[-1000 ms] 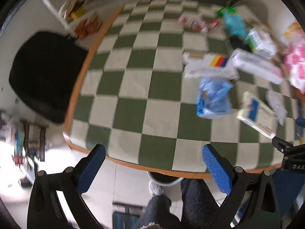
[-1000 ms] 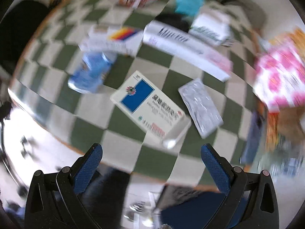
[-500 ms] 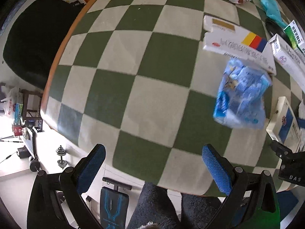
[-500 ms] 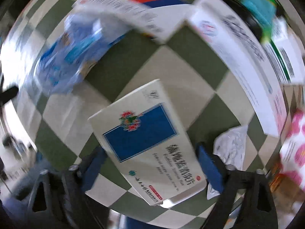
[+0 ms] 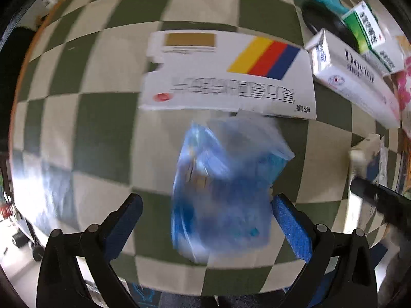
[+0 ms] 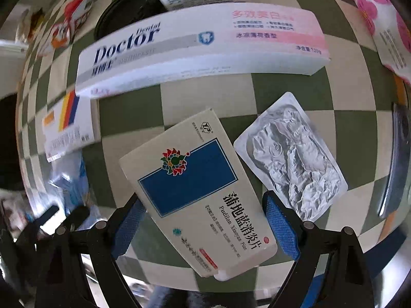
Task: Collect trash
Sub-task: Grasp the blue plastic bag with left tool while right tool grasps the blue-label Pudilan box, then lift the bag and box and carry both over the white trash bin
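A crumpled blue plastic bag (image 5: pixel 226 179) lies on the green-and-cream checked tablecloth (image 5: pixel 102 133). My left gripper (image 5: pixel 206 200) points straight down over it and its jaws are closing with the bag between them. The right pad is at the bag's edge and the left pad (image 5: pixel 123 220) stands clear of it. My right gripper (image 6: pixel 201 197) is shut on a cream medicine box with a blue panel (image 6: pixel 195 179). The box lies slantwise between the pads, low over the cloth.
A silver blister pack (image 6: pixel 290 159) lies just right of the medicine box. Behind are a long Doctor toothpaste box (image 6: pixel 200 43), a white box with yellow, red and blue stripes (image 5: pixel 226 77), a green-and-white box (image 5: pixel 370 30), a black round lid (image 6: pixel 123 12) and a pink flowered packet (image 6: pixel 380 18).
Both grippers came down close to the table. The left one shifted right until the blue bag sat between its jaws. The right one rolled and its jaws narrowed onto the medicine box.
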`<state>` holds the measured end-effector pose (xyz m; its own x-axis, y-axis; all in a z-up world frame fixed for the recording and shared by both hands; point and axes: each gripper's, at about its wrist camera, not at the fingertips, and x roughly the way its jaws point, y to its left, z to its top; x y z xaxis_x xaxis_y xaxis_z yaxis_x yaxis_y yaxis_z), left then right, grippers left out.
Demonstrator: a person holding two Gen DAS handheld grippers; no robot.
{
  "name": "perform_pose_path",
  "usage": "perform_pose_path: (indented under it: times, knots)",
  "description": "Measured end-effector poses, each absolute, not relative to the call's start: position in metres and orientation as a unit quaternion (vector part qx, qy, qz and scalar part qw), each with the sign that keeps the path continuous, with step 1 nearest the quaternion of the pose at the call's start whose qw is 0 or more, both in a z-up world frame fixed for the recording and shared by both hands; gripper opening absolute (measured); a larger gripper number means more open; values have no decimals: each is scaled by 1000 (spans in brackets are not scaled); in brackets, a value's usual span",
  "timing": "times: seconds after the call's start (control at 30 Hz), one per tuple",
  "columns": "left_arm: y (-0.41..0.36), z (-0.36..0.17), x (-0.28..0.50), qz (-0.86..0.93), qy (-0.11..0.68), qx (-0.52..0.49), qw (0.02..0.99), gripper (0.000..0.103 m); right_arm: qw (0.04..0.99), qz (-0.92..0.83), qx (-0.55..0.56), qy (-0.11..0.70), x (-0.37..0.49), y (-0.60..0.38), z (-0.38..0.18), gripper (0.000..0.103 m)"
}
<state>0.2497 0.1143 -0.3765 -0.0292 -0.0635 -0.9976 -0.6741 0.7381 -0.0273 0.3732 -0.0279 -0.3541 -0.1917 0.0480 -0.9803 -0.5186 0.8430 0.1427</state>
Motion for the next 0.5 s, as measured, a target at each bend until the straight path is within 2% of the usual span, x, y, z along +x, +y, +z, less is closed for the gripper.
perform_pose_path:
  times: [0.07, 0.13, 0.17, 0.23, 0.33, 0.4, 0.5]
  knots:
    - [113, -374, 251, 246, 675, -258, 646, 83, 615, 242, -185, 728, 369, -21, -361, 92]
    - [112, -367, 248, 249, 665, -252, 658, 65, 613, 251, -213, 718, 357, -17, -369, 92]
    - [112, -366, 247, 250, 663, -252, 659, 61, 610, 257, -233, 712, 350, -16, -376, 92]
    - [113, -360, 243, 253, 661, -254, 660, 45, 608, 260, -264, 702, 337, -13, -390, 92]
    - [115, -350, 234, 261, 657, -260, 658, 40, 621, 255, -284, 685, 323, -14, -405, 88]
    - [116, -345, 222, 269, 652, -259, 660, 37, 629, 255, -279, 679, 309, -13, -410, 79]
    - [113, -338, 213, 276, 647, -258, 662, 32, 645, 252, -260, 673, 282, -15, -417, 79]
